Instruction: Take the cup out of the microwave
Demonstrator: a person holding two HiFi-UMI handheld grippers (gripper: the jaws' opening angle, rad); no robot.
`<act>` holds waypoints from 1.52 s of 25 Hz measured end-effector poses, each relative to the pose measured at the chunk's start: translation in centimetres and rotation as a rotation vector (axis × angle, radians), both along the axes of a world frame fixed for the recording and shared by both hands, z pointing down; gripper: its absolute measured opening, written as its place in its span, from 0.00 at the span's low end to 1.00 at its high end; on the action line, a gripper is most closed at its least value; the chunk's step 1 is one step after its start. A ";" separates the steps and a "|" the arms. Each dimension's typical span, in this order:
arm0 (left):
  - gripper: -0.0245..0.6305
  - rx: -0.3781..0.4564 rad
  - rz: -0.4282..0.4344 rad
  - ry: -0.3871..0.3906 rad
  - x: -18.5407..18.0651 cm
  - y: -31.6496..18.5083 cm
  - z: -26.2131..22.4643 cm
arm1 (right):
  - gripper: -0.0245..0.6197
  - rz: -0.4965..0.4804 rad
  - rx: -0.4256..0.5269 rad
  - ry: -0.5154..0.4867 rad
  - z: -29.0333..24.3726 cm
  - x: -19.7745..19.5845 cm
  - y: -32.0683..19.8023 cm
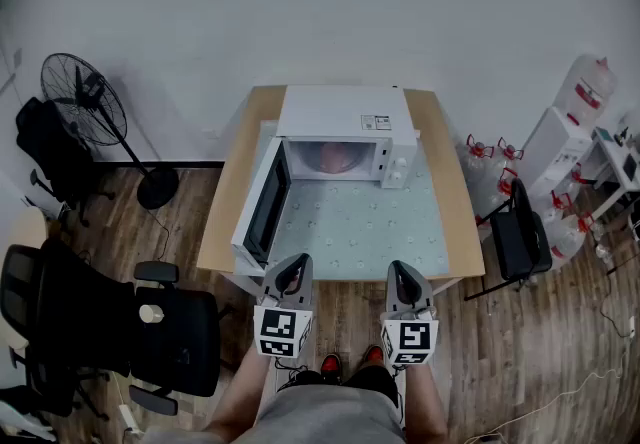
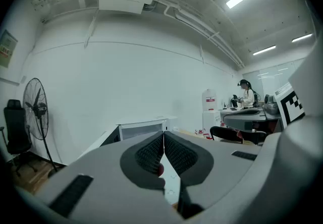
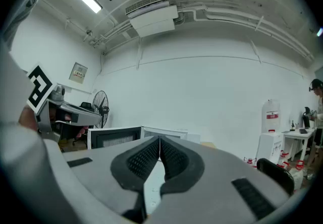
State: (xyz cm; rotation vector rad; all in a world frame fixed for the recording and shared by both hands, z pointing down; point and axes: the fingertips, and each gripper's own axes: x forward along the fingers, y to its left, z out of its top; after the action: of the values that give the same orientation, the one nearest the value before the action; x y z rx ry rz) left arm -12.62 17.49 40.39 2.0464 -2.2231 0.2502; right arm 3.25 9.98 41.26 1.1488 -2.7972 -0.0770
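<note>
Both grippers shut and empty, cup waiting in the open microwave

The left gripper [image 1: 294, 264] and the right gripper [image 1: 403, 268] are held side by side over the near edge of the table [image 1: 452, 202], each with its jaws pressed together and nothing between them. The cup [image 1: 338, 158], pinkish, sits inside the microwave [image 1: 345, 112], straight ahead of the gap between the two grippers and well apart from both, across a pale mat [image 1: 370, 227]. The microwave's door [image 1: 262, 207] is swung wide open and stands just ahead of the left gripper, slightly to its left. Far off to the left gripper's side are a standing fan [image 1: 85, 97] and a black office chair [image 1: 150, 332].
</note>
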 end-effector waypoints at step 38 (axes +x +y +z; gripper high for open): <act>0.07 -0.167 -0.098 0.056 -10.4 -23.2 8.6 | 0.07 -0.106 -0.182 0.050 9.3 -11.5 -22.9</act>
State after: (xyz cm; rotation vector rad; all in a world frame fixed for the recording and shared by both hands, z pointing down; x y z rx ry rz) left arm -23.05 -5.68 48.97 1.8319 -2.1818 0.3514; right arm -8.22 -12.87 50.55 0.9447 -2.7520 0.1342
